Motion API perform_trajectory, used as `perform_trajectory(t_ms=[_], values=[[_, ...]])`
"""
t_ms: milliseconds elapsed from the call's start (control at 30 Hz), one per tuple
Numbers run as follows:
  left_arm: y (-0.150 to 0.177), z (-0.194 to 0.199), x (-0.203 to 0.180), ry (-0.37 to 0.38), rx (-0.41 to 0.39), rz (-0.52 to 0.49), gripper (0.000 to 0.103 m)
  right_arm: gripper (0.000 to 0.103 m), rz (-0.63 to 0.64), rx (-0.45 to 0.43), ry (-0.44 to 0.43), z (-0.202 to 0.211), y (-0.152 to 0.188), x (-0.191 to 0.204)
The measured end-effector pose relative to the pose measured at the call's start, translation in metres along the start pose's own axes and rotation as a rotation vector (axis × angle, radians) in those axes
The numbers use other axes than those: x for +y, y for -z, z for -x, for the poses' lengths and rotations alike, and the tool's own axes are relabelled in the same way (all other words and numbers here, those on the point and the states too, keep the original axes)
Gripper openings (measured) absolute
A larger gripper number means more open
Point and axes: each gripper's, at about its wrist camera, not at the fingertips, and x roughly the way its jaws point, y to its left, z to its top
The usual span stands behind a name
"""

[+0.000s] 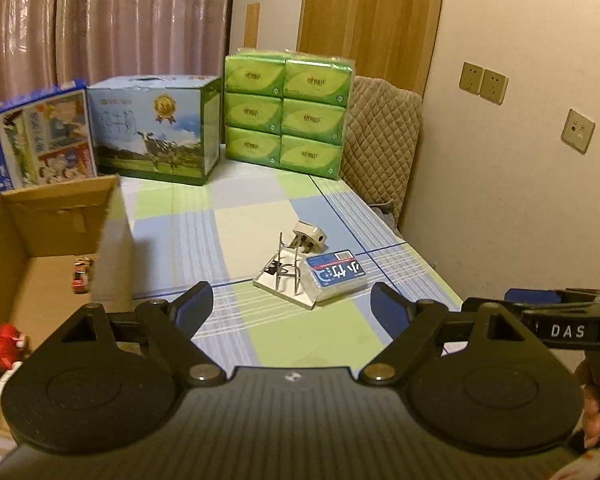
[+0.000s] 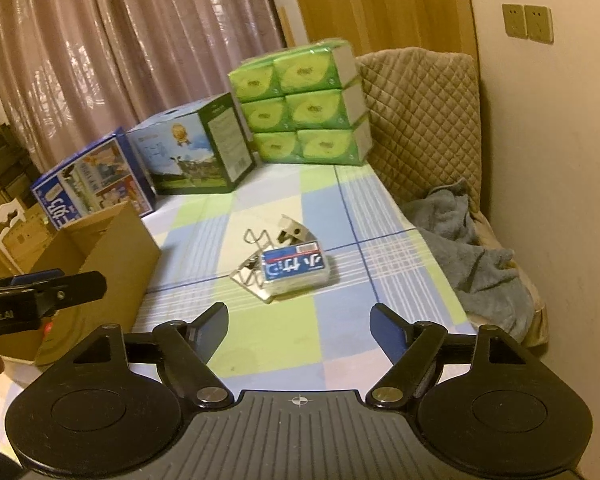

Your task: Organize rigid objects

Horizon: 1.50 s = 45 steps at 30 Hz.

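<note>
A small cluster lies mid-table on the checked cloth: a blue-labelled card pack (image 1: 335,274) (image 2: 296,270), a wire stand (image 1: 288,268) on a white tray (image 1: 278,285), and a beige plug adapter (image 1: 309,237) behind them. My left gripper (image 1: 292,296) is open just short of the cluster, nothing between its fingers. My right gripper (image 2: 299,314) is open too, a little back from the pack and empty. An open cardboard box (image 1: 40,224) at the left holds a red toy (image 1: 6,346) and a small toy car (image 1: 82,274).
Two printed milk cartons (image 1: 152,128) and a stack of green tissue packs (image 1: 288,112) line the table's far edge. A quilted chair back (image 2: 420,120) and a grey cloth (image 2: 472,248) sit off the right edge. A hand (image 1: 598,396) holds the right gripper.
</note>
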Motion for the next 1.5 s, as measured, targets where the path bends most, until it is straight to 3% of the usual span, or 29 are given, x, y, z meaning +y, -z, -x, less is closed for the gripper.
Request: perform_trajectory(t_ms=[367,700,1067,1500], values=[[0.009,-0.083,-0.011,-0.028,0.02,-0.065,0.083,0.076,0.016,0.013,0.021,-0.064,-0.009,-0.033],[0.015,-0.142,0.002,-0.028,0.065,-0.085,0.083,0.076,0.05,-0.003,-0.007,-0.129,-0.021,-0.033],[0.022,-0.17,0.031,-0.047,0.139,-0.011,0.083,0.079,0.063,0.055,-0.066,-0.184,-0.025,-0.024],[0.026,-0.181,0.03,-0.055,0.173,-0.031,0.083,0.082,0.065,0.111,-0.096,-0.214,-0.029,-0.022]])
